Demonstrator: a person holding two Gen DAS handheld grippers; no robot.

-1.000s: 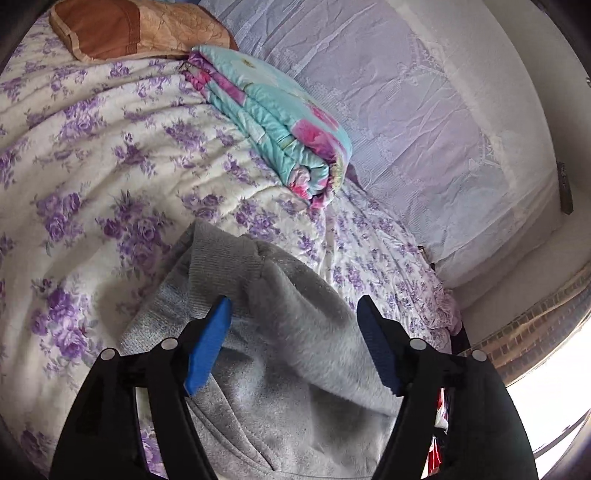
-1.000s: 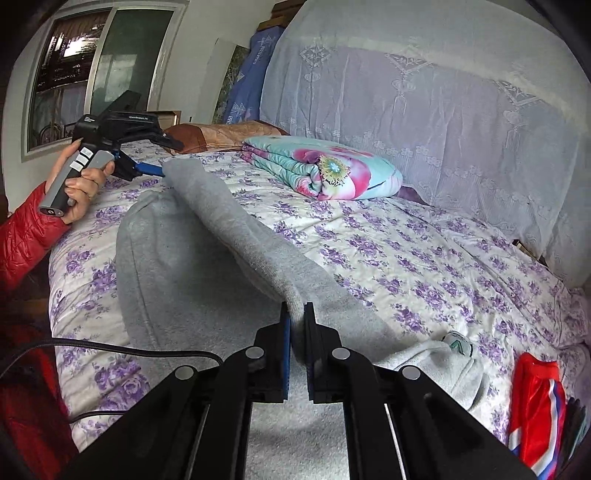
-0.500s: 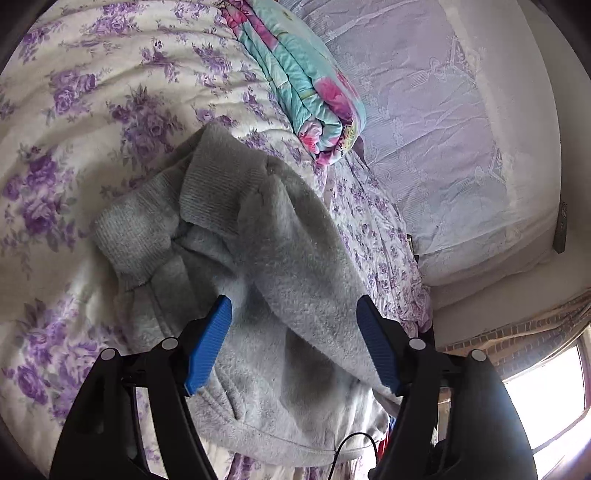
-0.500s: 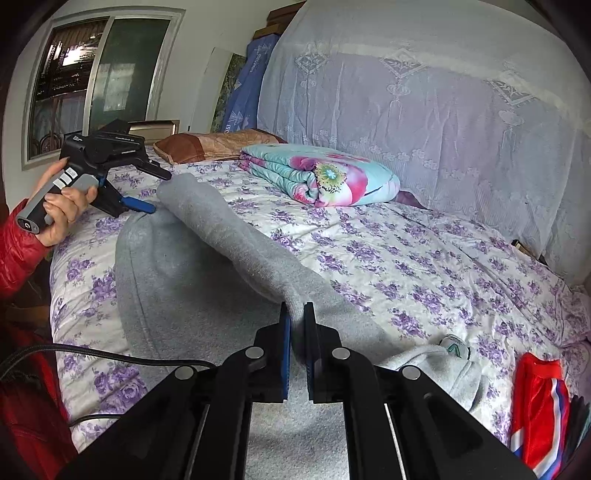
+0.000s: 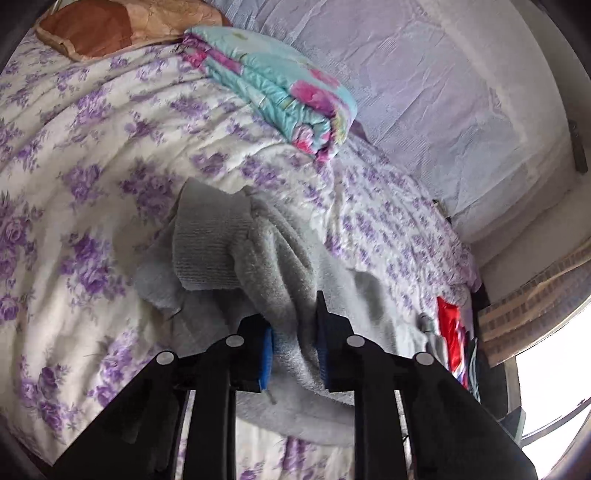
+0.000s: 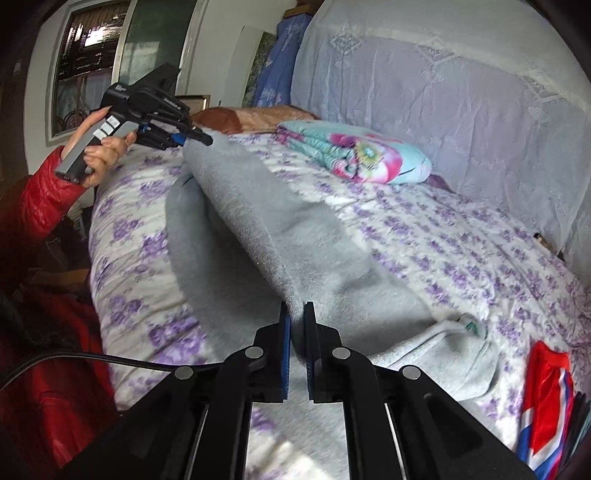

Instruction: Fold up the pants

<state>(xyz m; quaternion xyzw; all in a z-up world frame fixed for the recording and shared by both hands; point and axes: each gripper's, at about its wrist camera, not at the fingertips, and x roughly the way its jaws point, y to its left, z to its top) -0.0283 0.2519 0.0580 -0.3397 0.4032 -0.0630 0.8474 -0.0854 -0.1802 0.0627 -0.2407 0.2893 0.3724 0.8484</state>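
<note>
Your left gripper (image 5: 293, 341) has just closed: its jaws, wide apart 1 second ago, now pinch a bunch of the grey pants (image 6: 266, 236) near the cuff. Your right gripper (image 6: 297, 343) stays clamped on the other end, the pants sagging over the flowered bed (image 6: 461, 251) between them. Pull unevenly and the thick bunch could slip free.

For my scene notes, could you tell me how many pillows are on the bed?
1: a brown pillow at the bed's far end, beside the folded quilt. Others may be hidden.
</note>
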